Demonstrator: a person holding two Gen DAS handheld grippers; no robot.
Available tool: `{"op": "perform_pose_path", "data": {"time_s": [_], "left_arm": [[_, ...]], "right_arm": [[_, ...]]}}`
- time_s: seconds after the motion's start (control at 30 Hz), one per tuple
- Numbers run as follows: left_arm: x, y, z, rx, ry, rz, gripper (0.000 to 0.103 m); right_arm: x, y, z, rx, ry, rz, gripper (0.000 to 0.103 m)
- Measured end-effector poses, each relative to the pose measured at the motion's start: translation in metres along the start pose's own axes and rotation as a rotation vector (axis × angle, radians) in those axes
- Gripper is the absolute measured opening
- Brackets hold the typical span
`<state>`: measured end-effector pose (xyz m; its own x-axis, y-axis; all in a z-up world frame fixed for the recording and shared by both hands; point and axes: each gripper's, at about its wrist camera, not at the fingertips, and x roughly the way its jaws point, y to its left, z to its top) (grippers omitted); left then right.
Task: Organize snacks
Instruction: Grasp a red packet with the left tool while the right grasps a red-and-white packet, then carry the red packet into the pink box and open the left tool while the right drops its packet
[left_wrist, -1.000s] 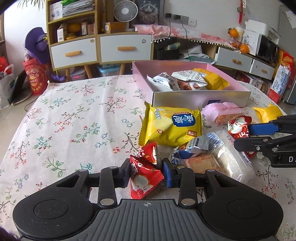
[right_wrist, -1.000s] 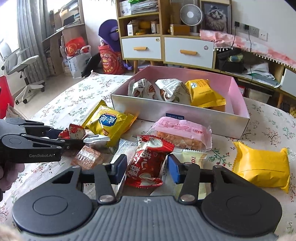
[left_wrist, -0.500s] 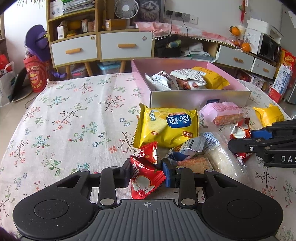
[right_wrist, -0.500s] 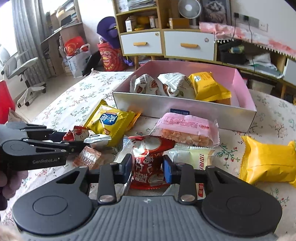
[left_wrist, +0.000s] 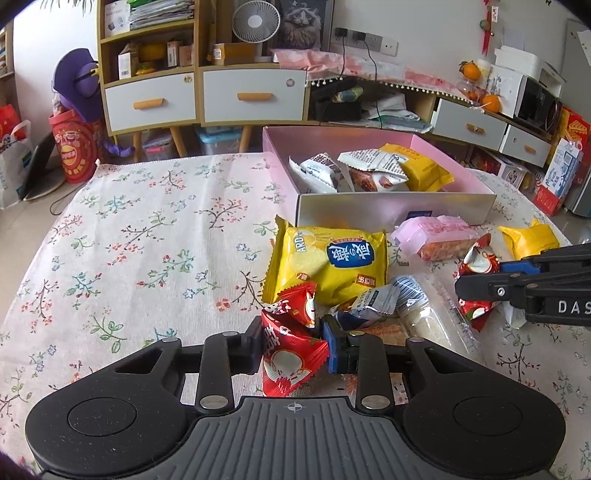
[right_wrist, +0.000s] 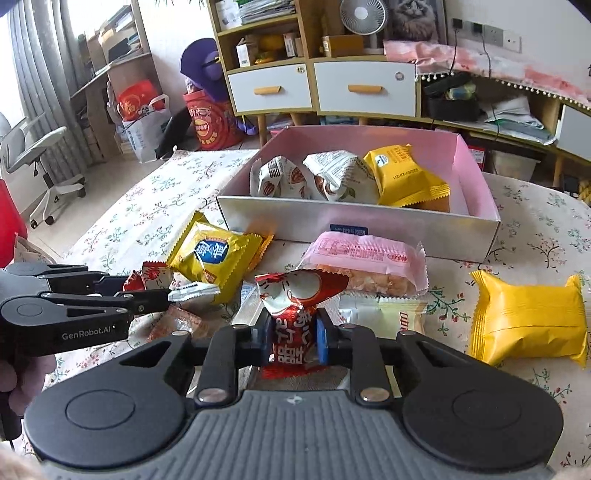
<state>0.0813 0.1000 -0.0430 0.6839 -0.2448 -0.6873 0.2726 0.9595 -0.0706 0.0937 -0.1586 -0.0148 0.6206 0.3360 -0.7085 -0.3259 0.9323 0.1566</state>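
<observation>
Both grippers grip red snack packets: left gripper (left_wrist: 291, 349) near a yellow "ARD" bag (left_wrist: 327, 264), right gripper (right_wrist: 293, 338), marked "DAS", before the pink box (right_wrist: 476, 166); bare floral tablecloth (left_wrist: 140, 236) lies left.

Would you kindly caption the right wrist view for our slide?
Right gripper clamps a red snack packet before the pink box; left gripper holds another.

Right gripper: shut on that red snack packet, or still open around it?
Shut on it. The right gripper has both blue pads pressed against the red packet, which is pinched narrow between them.
</observation>
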Motion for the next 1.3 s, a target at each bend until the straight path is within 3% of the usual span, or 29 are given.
{"op": "perform_pose_path", "data": {"time_s": [0.57,0.97,1.3], "left_arm": [[-0.021,-0.005,0.02,-0.072,-0.057,-0.036,0.029],[-0.015,-0.033,0.053,-0.094,-0.095,-0.088,0.029],[0.008,-0.053,0.098,-0.054,-0.114,-0.078,0.029]], "right_arm": [[-0.02,-0.013,0.016,0.04,-0.071,-0.005,0.021],[-0.029,-0.043,0.032,0.176,-0.146,-0.047,0.021],[-0.038,-0.079,0.044,0.319,-0.206,-0.086,0.021]]}}
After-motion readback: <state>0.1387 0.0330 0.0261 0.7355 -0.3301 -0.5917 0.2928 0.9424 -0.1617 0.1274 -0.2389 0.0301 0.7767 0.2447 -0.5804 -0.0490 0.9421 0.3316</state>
